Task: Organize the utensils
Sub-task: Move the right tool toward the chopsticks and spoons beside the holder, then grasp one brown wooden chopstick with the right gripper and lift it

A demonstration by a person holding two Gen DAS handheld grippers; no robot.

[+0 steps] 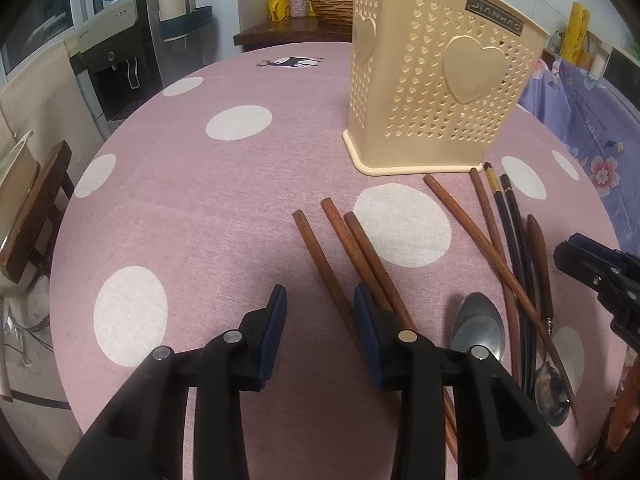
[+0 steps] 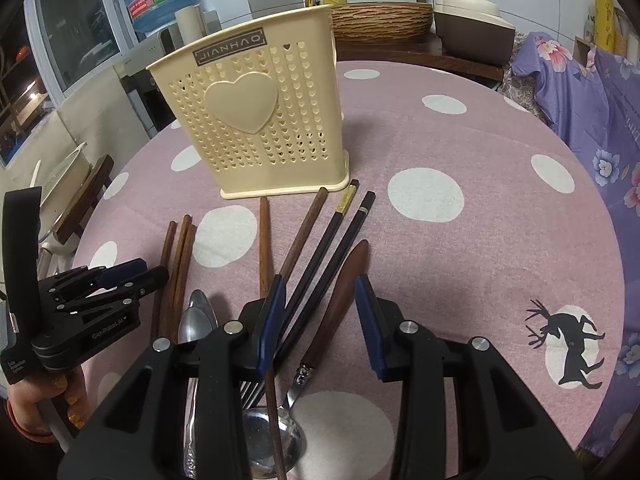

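A cream perforated utensil holder (image 1: 440,80) (image 2: 256,120) with a heart on its side stands upright on the pink dotted tablecloth (image 1: 200,200). In front of it lie three brown chopsticks (image 1: 348,248) (image 2: 180,256), two more brown ones (image 1: 480,240), two black chopsticks (image 1: 516,232) (image 2: 340,232), a metal spoon (image 1: 476,328) (image 2: 196,320) and a wooden-handled spoon (image 2: 340,300). My left gripper (image 1: 320,300) (image 2: 132,276) hangs open low over the three brown chopsticks, the leftmost between its jaws, untouched. My right gripper (image 2: 320,292) (image 1: 580,256) is open above the black chopsticks and the wooden-handled spoon.
The table is round, its edge curving close on the left and right. A water dispenser (image 1: 116,68) and a wooden chair (image 1: 36,216) stand to the left. Purple floral cloth (image 2: 580,100) hangs at the right. A wooden counter with a woven basket (image 2: 380,20) sits behind.
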